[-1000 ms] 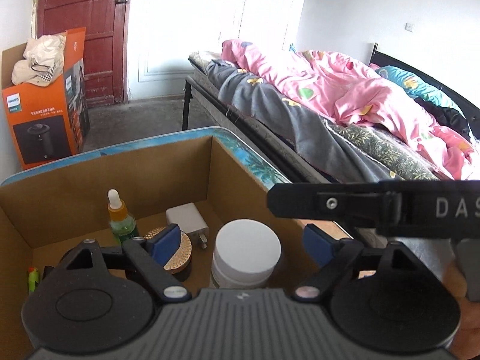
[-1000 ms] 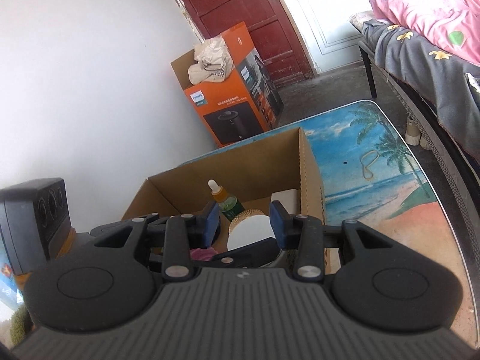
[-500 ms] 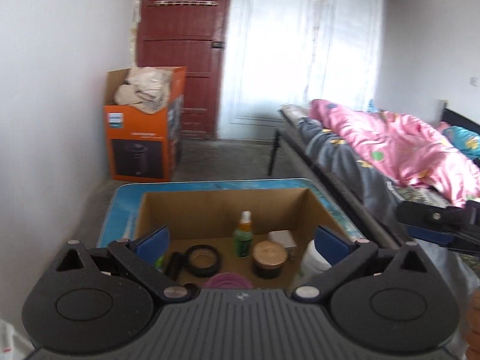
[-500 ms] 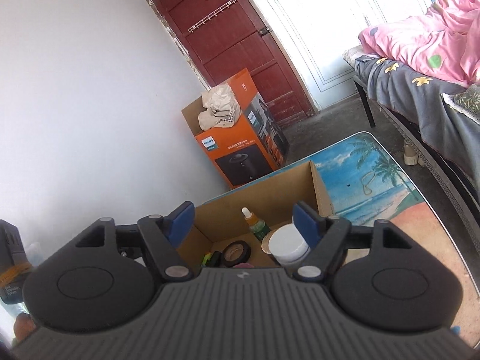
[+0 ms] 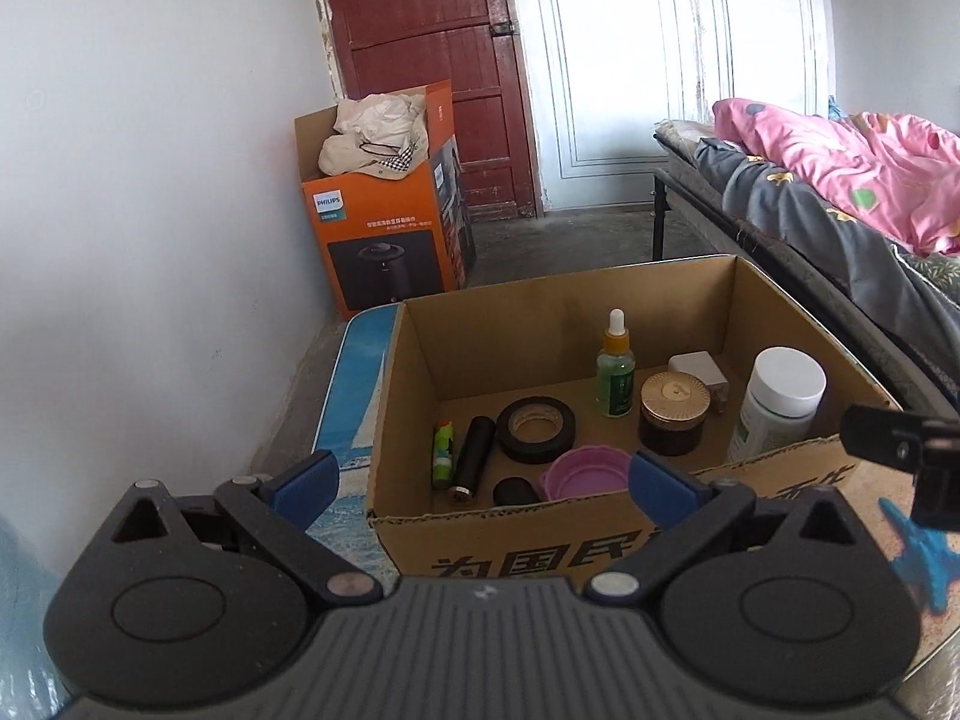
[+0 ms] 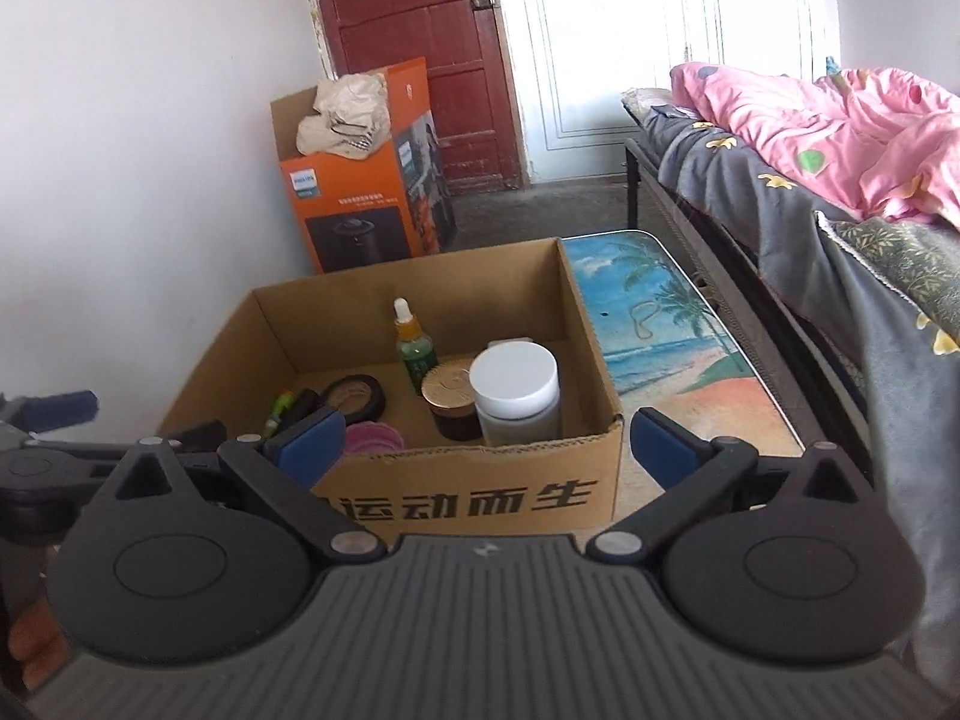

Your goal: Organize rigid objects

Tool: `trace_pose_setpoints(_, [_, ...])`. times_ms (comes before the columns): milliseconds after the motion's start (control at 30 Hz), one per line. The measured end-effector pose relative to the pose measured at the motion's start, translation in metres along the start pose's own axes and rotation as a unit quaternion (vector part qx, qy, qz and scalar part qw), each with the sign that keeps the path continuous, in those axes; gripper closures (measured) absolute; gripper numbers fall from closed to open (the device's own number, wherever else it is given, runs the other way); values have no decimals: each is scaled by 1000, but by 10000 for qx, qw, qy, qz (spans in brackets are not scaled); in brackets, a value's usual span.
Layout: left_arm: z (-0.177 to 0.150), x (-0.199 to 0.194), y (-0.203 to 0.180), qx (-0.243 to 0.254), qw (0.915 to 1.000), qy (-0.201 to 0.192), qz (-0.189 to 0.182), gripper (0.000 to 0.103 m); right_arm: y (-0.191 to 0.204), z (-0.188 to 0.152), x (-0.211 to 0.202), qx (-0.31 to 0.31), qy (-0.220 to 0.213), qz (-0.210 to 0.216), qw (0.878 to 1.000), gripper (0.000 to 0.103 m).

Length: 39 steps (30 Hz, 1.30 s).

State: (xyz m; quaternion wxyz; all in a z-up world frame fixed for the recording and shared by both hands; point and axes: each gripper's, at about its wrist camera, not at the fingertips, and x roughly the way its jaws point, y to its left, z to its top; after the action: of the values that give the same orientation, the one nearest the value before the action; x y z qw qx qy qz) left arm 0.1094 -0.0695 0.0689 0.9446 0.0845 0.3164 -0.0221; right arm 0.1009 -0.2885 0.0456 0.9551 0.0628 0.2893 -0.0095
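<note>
An open cardboard box stands on the beach-print table. Inside are a white-capped jar, a green dropper bottle, a gold-lidded dark jar, a black tape roll, a purple lid, a black tube, a green marker and a white charger. My left gripper is open and empty, held back in front of the box. My right gripper is open and empty, also before the box.
The table runs along a bed with pink and grey bedding on the right. An orange Philips carton stands by the white wall near a red door. The other gripper's tip shows at the right edge.
Both grippers have pulled back and up out of the box and opened wide. The white jar, between the left gripper's open fingers a second ago, stands in the box's right corner.
</note>
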Motion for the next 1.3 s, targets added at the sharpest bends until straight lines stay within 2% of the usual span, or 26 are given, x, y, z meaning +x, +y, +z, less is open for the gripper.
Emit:
trace_pose_setpoints(167, [-2,6,11,-495,9975,281,-430,0,8,-3,13,-130,174,-215,9995,1])
trace_pose_setpoints(500, [-9,15,15,-825,9941,563,-413,0,14,2,29,-284,332,-307,9986,1])
trace_pose_setpoints(1300, [-9,16,12,-794,9945,586,-341,0,17,1,29,-424,384,-325,9978,1])
